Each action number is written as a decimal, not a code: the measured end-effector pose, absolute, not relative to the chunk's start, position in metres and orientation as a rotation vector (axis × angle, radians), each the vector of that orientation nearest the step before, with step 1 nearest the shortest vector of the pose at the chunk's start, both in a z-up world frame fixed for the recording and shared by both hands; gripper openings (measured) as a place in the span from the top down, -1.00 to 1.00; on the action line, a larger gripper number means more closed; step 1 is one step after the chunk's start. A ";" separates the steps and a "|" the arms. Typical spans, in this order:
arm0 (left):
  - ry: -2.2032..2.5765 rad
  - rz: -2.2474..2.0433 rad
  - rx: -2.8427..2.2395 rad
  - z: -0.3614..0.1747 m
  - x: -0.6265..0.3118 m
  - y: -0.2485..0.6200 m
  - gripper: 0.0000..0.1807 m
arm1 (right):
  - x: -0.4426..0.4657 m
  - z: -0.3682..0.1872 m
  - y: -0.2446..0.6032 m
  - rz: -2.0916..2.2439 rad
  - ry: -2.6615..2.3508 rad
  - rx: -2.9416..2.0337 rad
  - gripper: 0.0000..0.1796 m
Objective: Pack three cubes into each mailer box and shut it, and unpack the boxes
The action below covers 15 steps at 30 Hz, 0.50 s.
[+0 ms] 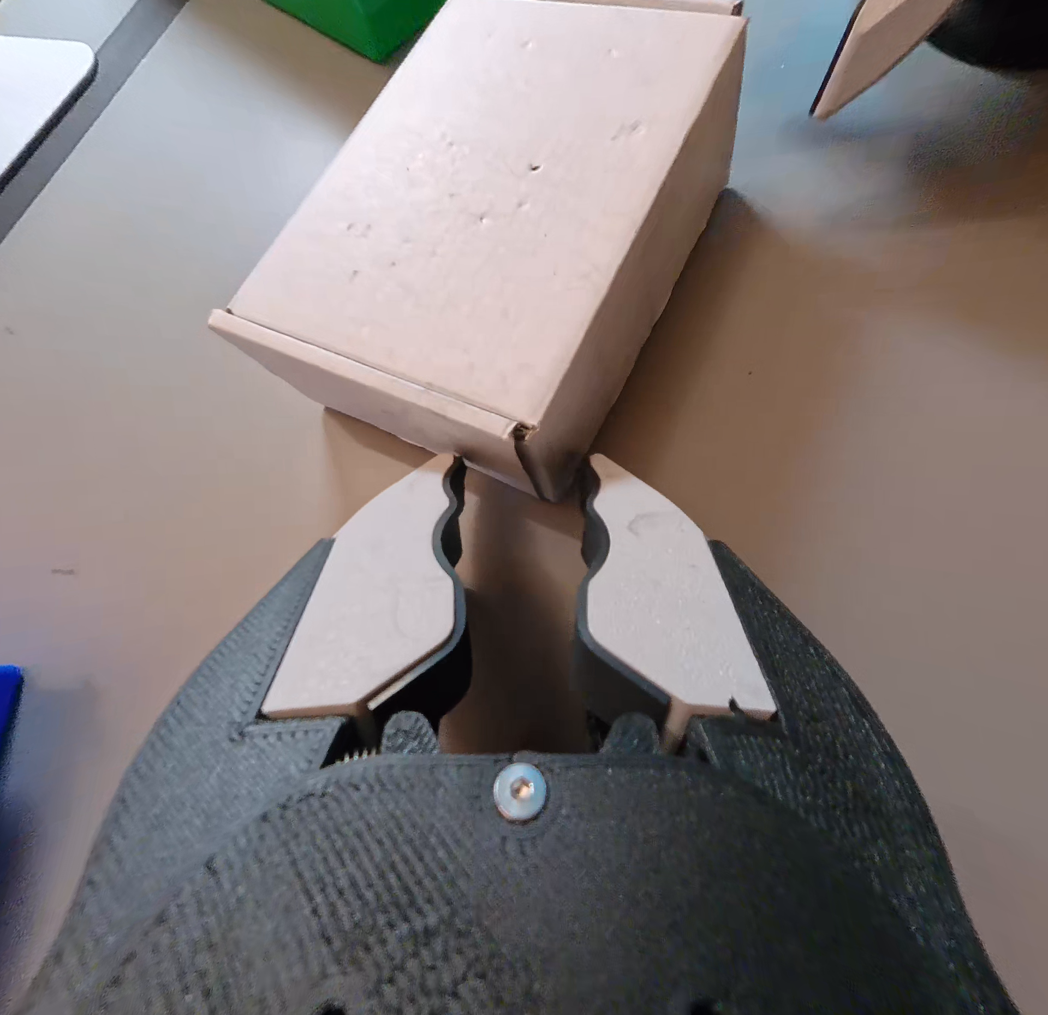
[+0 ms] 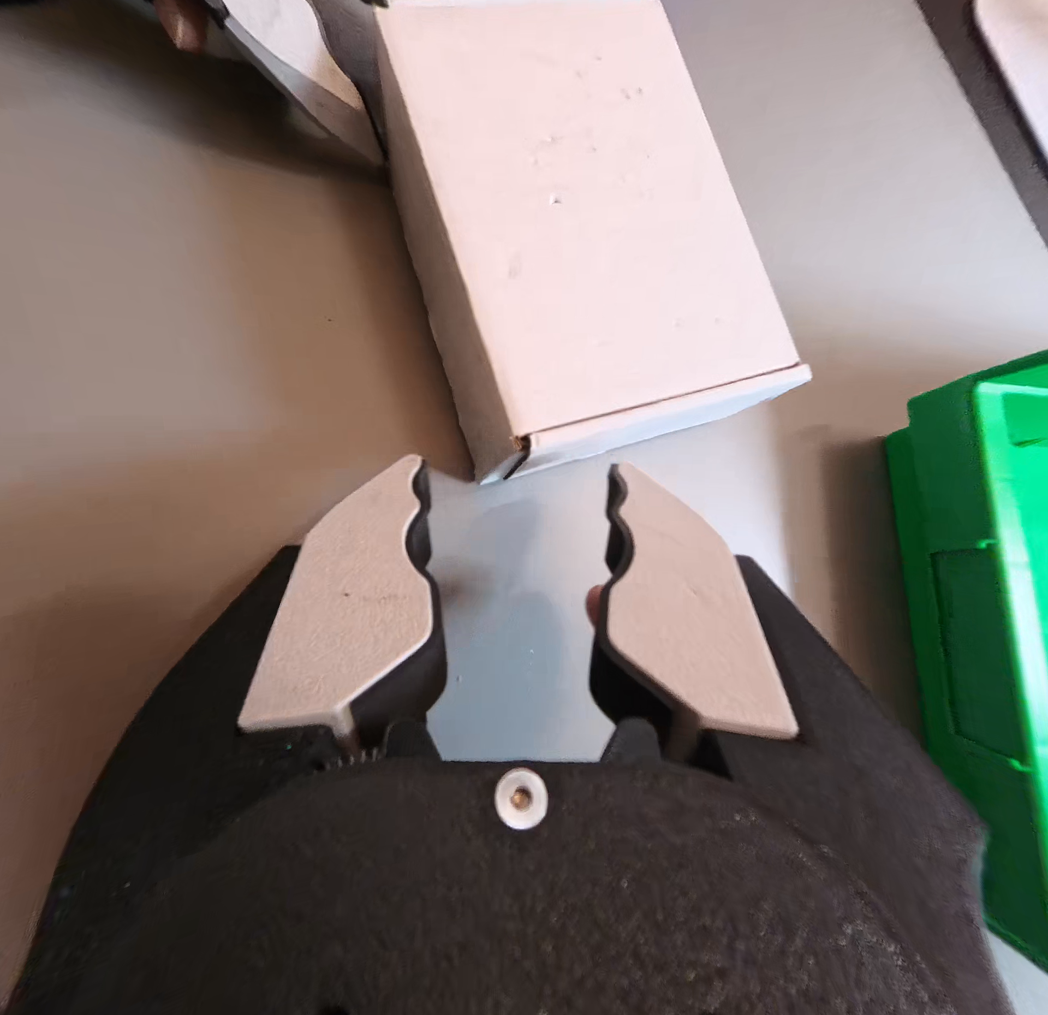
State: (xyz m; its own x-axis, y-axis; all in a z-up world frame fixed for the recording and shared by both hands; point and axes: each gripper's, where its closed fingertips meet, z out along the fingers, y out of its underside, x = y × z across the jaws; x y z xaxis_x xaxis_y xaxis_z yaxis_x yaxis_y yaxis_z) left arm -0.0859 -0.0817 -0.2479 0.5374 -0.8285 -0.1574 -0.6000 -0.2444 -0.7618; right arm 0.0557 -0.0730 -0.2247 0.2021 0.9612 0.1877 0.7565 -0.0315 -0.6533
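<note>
One closed mailer box [image 1: 487,222] lies flat on the table [image 1: 142,420], lid down, surface dented. Left gripper [image 1: 522,471] spread, a near bottom corner of the box sitting between its fingertips, no visible clamp. Right gripper [image 2: 519,471] also spread, tips just short of another box corner, nothing held. Green bin [image 2: 975,590] stands beside the box, toward the right gripper's side. Grey flat device [image 1: 34,97] at the table edge. Blue object [image 1: 8,721] at the left view's margin, too cut off to identify.
</note>
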 end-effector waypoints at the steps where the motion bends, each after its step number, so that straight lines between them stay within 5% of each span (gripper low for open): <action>1: 1.159 -0.378 -1.961 -0.248 -0.085 -0.083 0.51 | 0.056 -0.217 -0.073 0.393 -1.615 -1.845 0.26; 10: 1.067 -0.478 -1.921 -0.230 -0.087 -0.090 0.29 | 0.004 -0.190 -0.052 0.194 -1.926 -1.819 -0.12; 15: 0.991 -0.482 -1.887 -0.219 -0.096 -0.090 0.24 | -0.033 -0.199 -0.043 0.220 -2.094 -1.805 -0.14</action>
